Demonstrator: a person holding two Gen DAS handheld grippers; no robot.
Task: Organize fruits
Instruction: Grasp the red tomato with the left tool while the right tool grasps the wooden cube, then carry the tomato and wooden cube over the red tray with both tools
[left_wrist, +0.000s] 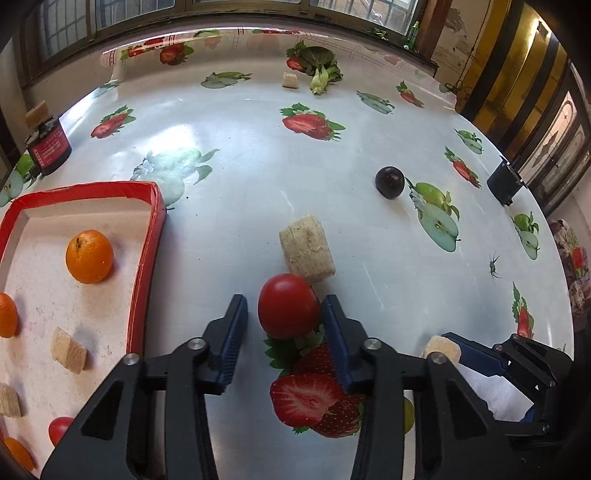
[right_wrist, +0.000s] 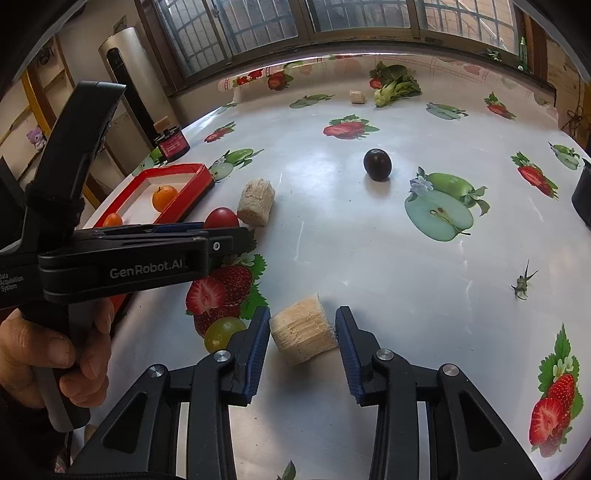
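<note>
Scene: You stand at a fruit-print table, a gripper in each hand, the red tray (left_wrist: 147, 236) as your landmark.
Tray: It already holds two oranges (left_wrist: 89, 256), a small red fruit and some pale wafer pieces, so the sorting looks partly done.
Left gripper (left_wrist: 284, 317): Your blue pads flank the red tomato (left_wrist: 288, 310) just beside the tray's right wall; the right pad seems to touch its skin, a sliver of gap shows at the left pad, so the fingers bracket the tomato rather than pinch it.
Right gripper (right_wrist: 303, 332): Your jaws straddle a pale fibrous chunk (right_wrist: 301, 330) well to the right of the tray; both pads sit at its ends, yet whether they press is not clear.
Still loose: A second pale chunk (left_wrist: 306, 251) lies just beyond the tomato; a dark plum (left_wrist: 389, 182) sits far from the tray.
Step in hand: Picking up the tomato, by the look of it.
Next move: Finish the squeeze gently, since the round skin may slip, then lift and carry it left over the tray wall.
</note>
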